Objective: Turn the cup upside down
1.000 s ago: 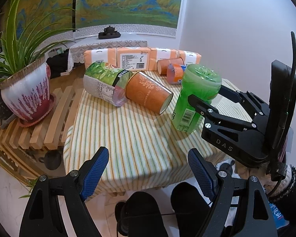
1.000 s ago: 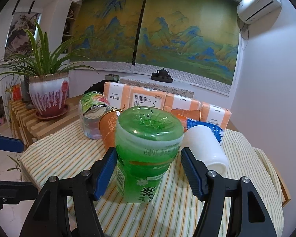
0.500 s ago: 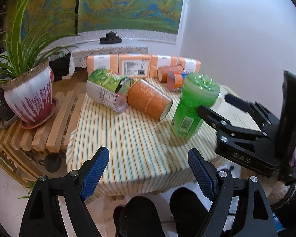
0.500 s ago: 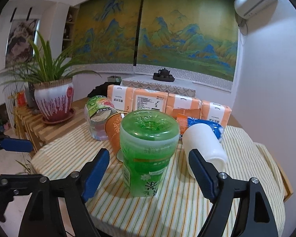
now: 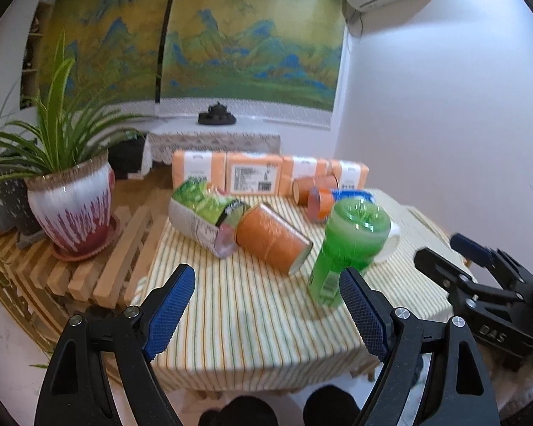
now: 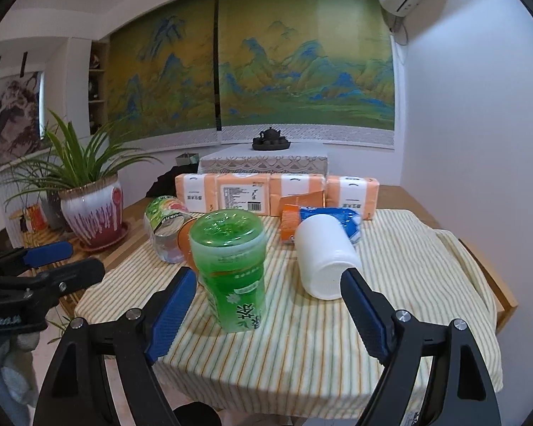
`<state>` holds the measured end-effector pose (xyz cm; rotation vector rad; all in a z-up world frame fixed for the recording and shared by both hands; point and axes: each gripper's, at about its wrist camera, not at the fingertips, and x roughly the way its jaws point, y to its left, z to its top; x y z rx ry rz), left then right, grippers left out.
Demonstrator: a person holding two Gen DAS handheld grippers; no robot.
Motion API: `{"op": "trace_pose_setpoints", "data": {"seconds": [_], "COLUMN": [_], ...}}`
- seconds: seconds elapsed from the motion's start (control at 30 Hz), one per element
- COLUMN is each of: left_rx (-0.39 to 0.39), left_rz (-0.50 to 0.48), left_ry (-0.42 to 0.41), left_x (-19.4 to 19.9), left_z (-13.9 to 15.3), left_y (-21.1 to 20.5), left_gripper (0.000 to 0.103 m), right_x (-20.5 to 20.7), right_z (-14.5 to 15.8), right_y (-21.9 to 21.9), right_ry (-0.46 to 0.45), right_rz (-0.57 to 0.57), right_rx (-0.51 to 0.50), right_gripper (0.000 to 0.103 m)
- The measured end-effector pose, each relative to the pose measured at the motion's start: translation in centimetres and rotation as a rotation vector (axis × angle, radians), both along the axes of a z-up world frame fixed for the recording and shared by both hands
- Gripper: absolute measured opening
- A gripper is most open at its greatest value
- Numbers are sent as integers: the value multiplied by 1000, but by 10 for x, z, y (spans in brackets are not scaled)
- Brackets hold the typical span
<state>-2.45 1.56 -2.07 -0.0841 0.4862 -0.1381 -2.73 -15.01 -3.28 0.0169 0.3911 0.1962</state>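
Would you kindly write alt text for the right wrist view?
A green cup stands upside down on a striped tablecloth, just beyond the open right gripper. A white cup lies on its side beside it, with orange packages and a potted plant behind.

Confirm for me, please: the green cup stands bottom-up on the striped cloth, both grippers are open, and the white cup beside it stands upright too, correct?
Not quite. The white cup lies on its side, as the right wrist view shows. The rest holds: the green cup stands bottom-up on the striped cloth, and both the left gripper and the right gripper are open.
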Motion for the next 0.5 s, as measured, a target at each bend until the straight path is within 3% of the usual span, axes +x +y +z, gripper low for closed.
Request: {"op": "trace_pose_setpoints", "data": {"seconds": [0.1, 0.17, 0.37, 0.5], "left_rx": [14, 19, 39, 40], "left_rz": [24, 42, 72, 76], "left_ry": [-51, -83, -184, -209], "left_x": [-3, -5, -19, -24], "left_z": [5, 9, 19, 23], "left_y": [-4, -6, -15, -17], "left_gripper": [87, 97, 99, 102], "right_x": [-4, -8, -19, -25], "right_z": [4, 7, 14, 18], "right_y": [-5, -10, -18, -24], "right_ry": [1, -3, -26, -54], "right_rz": [-13, -24, -62, -89], "right_rx": [12, 24, 47, 66], "right_gripper": [80, 80, 81, 91]}}
